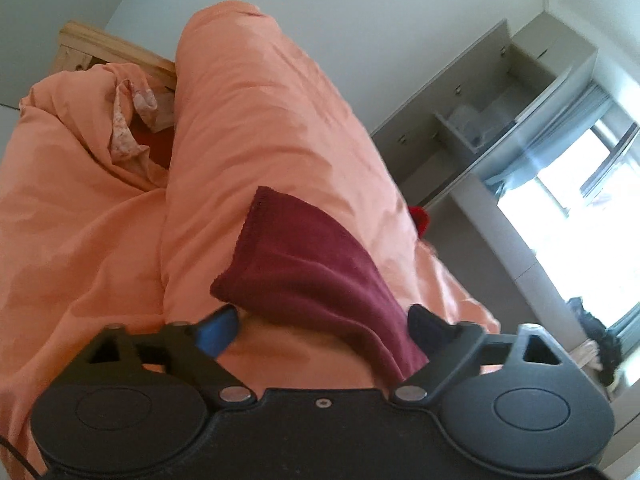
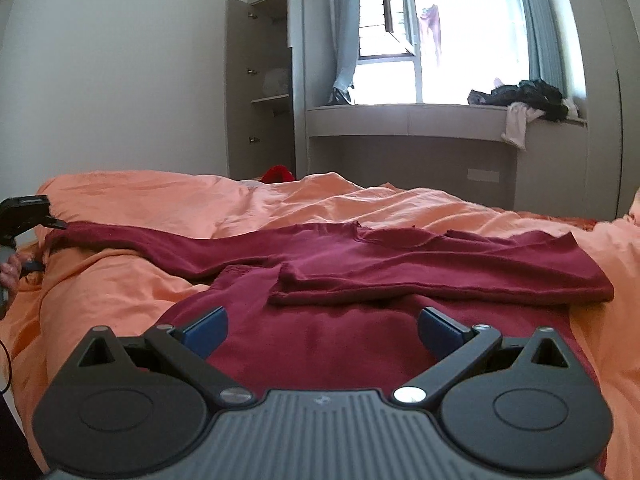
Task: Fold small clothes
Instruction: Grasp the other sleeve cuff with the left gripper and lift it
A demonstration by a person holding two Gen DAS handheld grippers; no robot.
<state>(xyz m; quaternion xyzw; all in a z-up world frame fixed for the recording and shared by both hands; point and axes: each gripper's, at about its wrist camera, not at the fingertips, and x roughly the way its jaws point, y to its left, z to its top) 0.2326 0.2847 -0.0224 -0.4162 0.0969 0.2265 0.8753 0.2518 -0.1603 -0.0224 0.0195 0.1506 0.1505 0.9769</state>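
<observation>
A dark red long-sleeved top (image 2: pixel 320 320) lies spread on an orange duvet (image 2: pixel 140 208). One sleeve (image 2: pixel 440 276) is folded across its chest; the other sleeve (image 2: pixel 132 240) stretches out to the left. My right gripper (image 2: pixel 320 330) is open and empty, low over the top's body. In the left wrist view the end of the stretched sleeve (image 1: pixel 308 264) lies between the fingers of my left gripper (image 1: pixel 320 324), which is open around it. The left gripper also shows at the left edge of the right wrist view (image 2: pixel 24 216).
The duvet (image 1: pixel 80 220) is rumpled, with a long raised fold (image 1: pixel 256 100). A wooden headboard (image 1: pixel 112 50) stands behind it. An open wardrobe (image 2: pixel 264 88) and a window ledge (image 2: pixel 440 120) with a clothes pile (image 2: pixel 524 96) lie beyond the bed. A red item (image 2: pixel 276 174) sits past the bed's edge.
</observation>
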